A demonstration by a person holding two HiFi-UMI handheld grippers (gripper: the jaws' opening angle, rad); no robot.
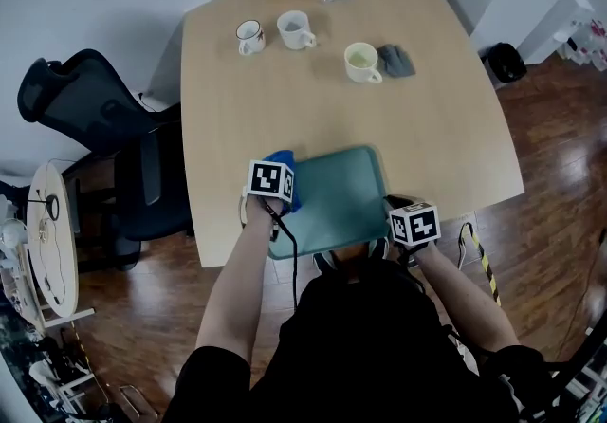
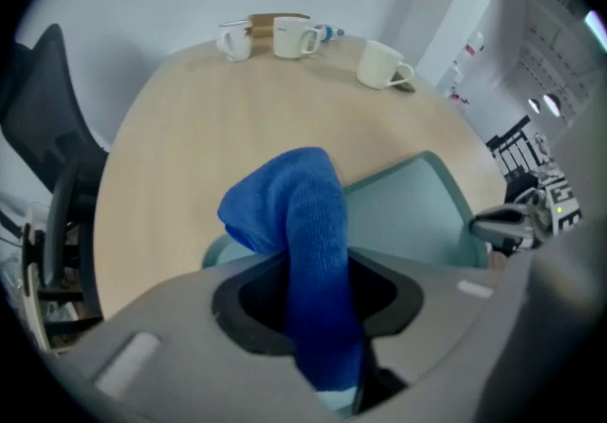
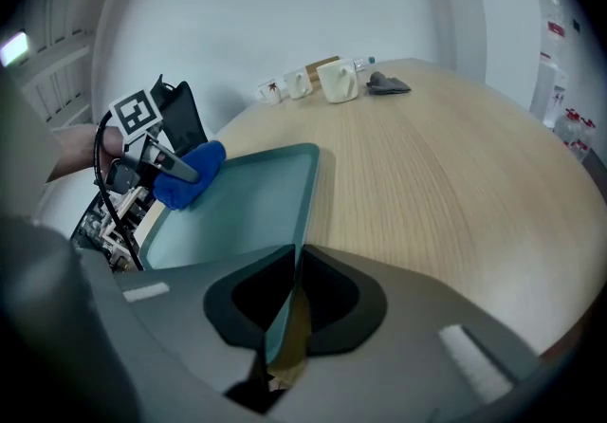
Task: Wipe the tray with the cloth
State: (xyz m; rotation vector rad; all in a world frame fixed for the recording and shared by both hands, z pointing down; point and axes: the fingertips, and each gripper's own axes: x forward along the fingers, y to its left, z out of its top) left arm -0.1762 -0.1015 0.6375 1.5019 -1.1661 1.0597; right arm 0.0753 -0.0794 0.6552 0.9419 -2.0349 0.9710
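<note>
— Head view first: what do the tongs have?
— The left gripper [image 1: 283, 195] is at the near-left corner of the tray [image 1: 337, 198], with the blue cloth [image 1: 289, 182] bunched at its tip. The right gripper [image 1: 389, 211] is at the near-right corner. The teal tray lies at the near edge of the table [image 1: 228, 108].
— And the left gripper view?
— Its jaws stand partly apart, clamped on a thick fold of cloth [image 2: 303, 212] that rises between them over the tray's corner.
— The right gripper view?
— Those jaws are nearly together, pinching the tray's thin rim edge-on. The tray's floor [image 3: 237, 208] looks plain and smooth, and the cloth sits at its far-left corner.
</note>
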